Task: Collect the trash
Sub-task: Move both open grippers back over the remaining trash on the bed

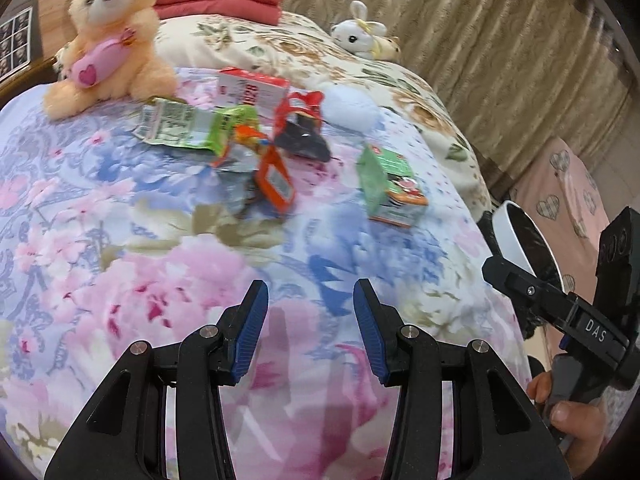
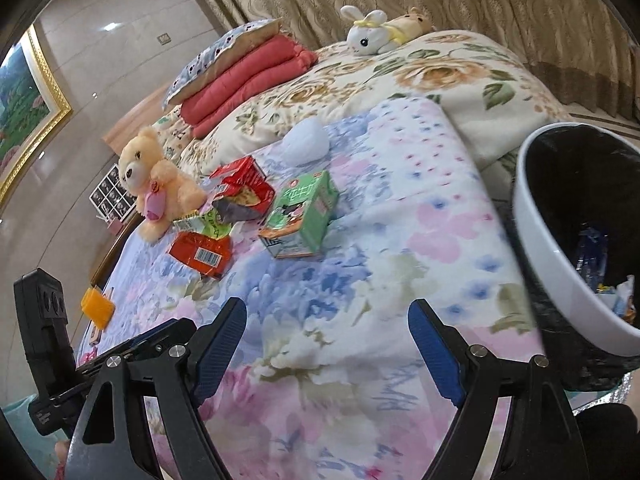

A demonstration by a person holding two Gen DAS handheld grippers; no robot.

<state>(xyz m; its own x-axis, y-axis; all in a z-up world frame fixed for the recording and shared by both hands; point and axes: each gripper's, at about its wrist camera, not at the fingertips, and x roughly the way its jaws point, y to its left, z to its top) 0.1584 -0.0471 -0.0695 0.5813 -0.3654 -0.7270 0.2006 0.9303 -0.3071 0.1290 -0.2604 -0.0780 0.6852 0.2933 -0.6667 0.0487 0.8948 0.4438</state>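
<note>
Trash lies in a loose pile on the flowered bedspread (image 1: 120,264): a green wrapper (image 1: 188,128), a red and white box (image 1: 252,90), a red wrapper (image 1: 298,110), a black wrapper (image 1: 304,142) and an orange packet (image 1: 276,184). A green carton (image 1: 390,184) (image 2: 304,216) stands apart to the right of the pile. A white crumpled tissue (image 2: 306,142) lies behind it. My left gripper (image 1: 312,320) hangs open and empty, well short of the pile. My right gripper (image 2: 326,312) is open wide and empty, short of the green carton.
A white bin (image 2: 532,216) with a black liner and some trash inside stands at the bed's right edge. A teddy bear (image 1: 108,40) sits left of the pile. A white rabbit toy (image 2: 370,32) and red cushions (image 2: 248,80) lie further back. A hand (image 1: 572,420) grips the right tool's handle.
</note>
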